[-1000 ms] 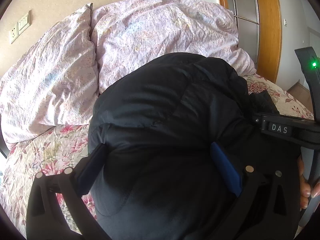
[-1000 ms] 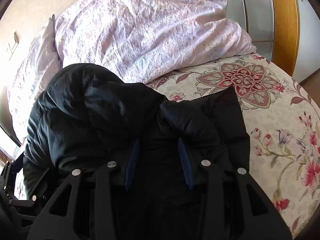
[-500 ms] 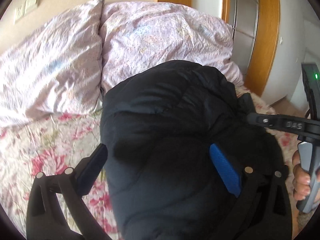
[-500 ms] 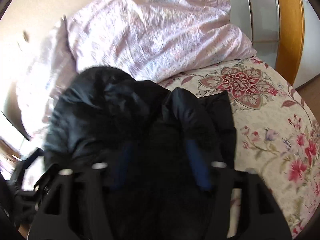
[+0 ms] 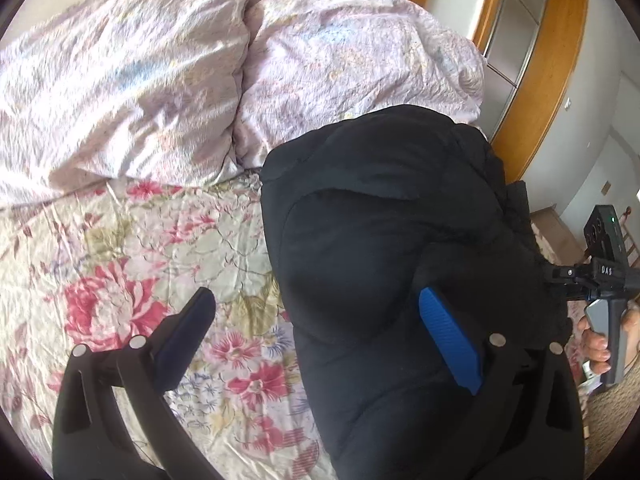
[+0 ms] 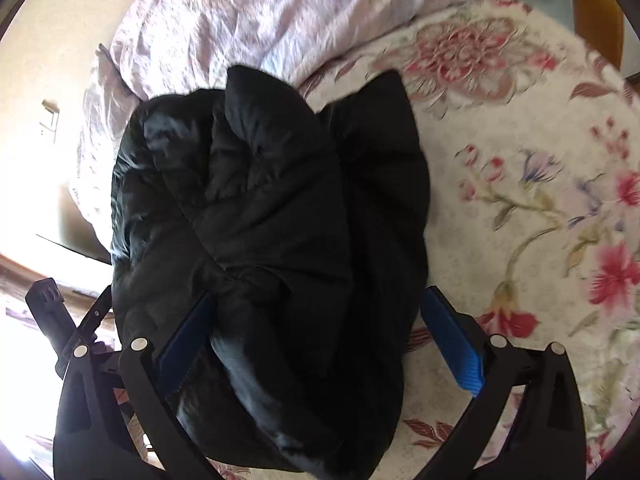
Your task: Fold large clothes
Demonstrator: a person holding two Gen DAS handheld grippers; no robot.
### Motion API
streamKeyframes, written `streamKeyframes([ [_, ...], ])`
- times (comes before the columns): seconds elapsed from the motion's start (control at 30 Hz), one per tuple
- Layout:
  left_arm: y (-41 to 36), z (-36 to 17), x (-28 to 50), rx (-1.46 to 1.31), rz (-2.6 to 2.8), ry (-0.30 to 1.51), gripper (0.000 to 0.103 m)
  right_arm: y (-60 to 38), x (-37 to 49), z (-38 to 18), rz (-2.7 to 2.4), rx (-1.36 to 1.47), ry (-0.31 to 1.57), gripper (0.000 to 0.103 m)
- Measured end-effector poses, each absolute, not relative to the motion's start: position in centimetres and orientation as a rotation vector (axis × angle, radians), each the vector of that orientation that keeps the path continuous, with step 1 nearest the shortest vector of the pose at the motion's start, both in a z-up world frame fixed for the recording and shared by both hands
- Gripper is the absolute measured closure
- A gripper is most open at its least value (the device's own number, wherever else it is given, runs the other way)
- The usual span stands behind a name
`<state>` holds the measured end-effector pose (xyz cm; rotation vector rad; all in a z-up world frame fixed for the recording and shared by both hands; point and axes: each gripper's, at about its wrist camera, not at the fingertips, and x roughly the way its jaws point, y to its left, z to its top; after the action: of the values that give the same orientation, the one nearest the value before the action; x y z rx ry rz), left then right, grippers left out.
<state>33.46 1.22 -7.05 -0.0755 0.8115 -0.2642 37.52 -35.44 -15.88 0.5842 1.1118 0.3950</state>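
Note:
A black puffy jacket (image 5: 384, 240) lies bundled and folded on the flowered bed; it also shows in the right wrist view (image 6: 272, 232). My left gripper (image 5: 316, 320) is open, its jaws wide, over the jacket's left edge, with the right blue pad (image 5: 448, 340) against the fabric. My right gripper (image 6: 320, 328) is open, its jaws wide on either side of the jacket's near end. The right gripper's body (image 5: 604, 272) shows at the right edge of the left wrist view, held by a hand.
Two pale pink pillows (image 5: 160, 80) lie at the head of the bed beyond the jacket. The flowered bedspread (image 5: 140, 260) spreads left of the jacket and to its right (image 6: 540, 200). A wooden door frame (image 5: 552, 60) stands at the far right.
My right gripper has opened wide and let go of the jacket fold. My left gripper has shifted left, so more bedspread shows. The jacket has settled on the bed.

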Motion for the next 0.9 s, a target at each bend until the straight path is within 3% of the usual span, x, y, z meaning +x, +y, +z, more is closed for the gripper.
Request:
streamKeyframes([
  [0.57,-0.5,-8.6,35.1,-0.151,-0.366,0.83,0.002,-33.5,38.5,-17.5,0.554,0.656,1.145,0.001],
  [0.9,2.1,-12.3,37.7,-0.472,-0.533,0.927,0.002,-29.4,39.3,-18.1,0.703,0.684,1.135,0.001],
])
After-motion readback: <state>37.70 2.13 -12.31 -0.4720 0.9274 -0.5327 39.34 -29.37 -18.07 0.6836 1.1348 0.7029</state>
